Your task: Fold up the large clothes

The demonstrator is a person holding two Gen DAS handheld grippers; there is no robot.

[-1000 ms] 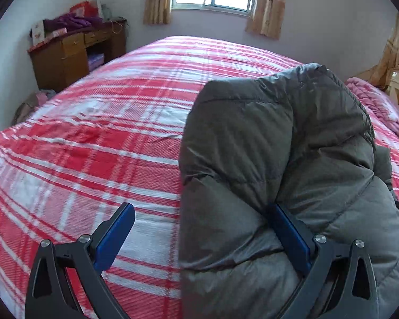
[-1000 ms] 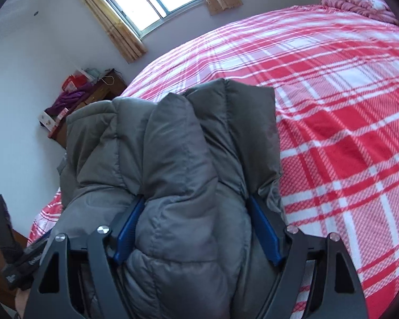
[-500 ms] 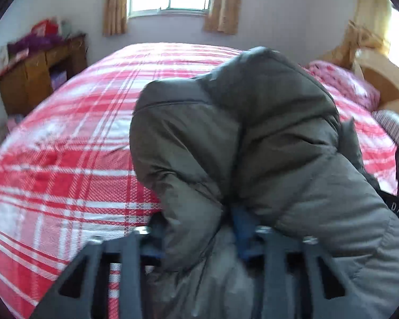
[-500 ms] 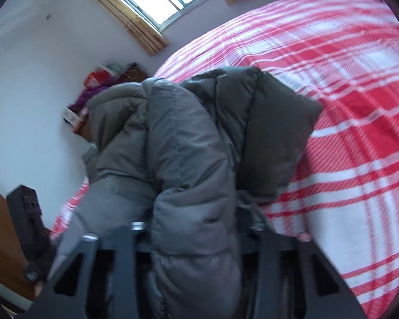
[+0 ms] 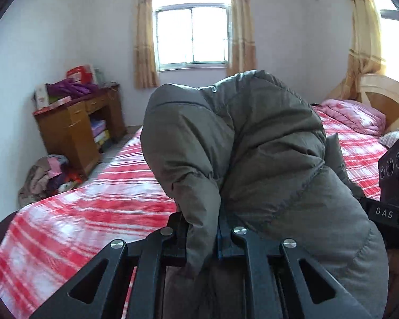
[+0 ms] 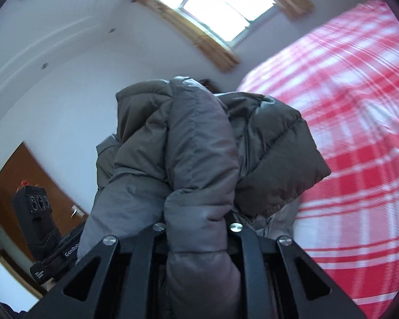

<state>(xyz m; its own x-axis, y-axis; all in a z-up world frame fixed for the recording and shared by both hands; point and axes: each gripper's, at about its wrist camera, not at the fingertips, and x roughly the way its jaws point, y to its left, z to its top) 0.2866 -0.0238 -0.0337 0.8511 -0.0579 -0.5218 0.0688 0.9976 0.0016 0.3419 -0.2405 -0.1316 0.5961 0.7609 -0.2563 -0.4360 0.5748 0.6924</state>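
Observation:
A puffy grey-green down jacket (image 5: 252,146) fills the middle of the left wrist view, bunched and lifted above the red-and-white plaid bed (image 5: 93,212). My left gripper (image 5: 202,228) pinches a fold of it; its jaws are closing with the fabric pressed between the pads. The right wrist view shows the same jacket (image 6: 199,146) hanging over my right gripper (image 6: 196,220), whose jaws are also closing on a thick padded roll. The bed (image 6: 359,106) lies to the right. Each view also shows the other gripper's body at its edge.
A wooden desk (image 5: 74,130) piled with clothes stands by the far left wall, with a heap of laundry (image 5: 45,178) on the floor beside it. A pink quilt (image 5: 353,114) and a wooden headboard (image 5: 385,101) are at the right. A brown door (image 6: 26,172) is at the left.
Both grippers went from wide open around the jacket to clamped on folds of it. Both then rose, lifting the jacket off the bed, and the views tilted up toward the window.

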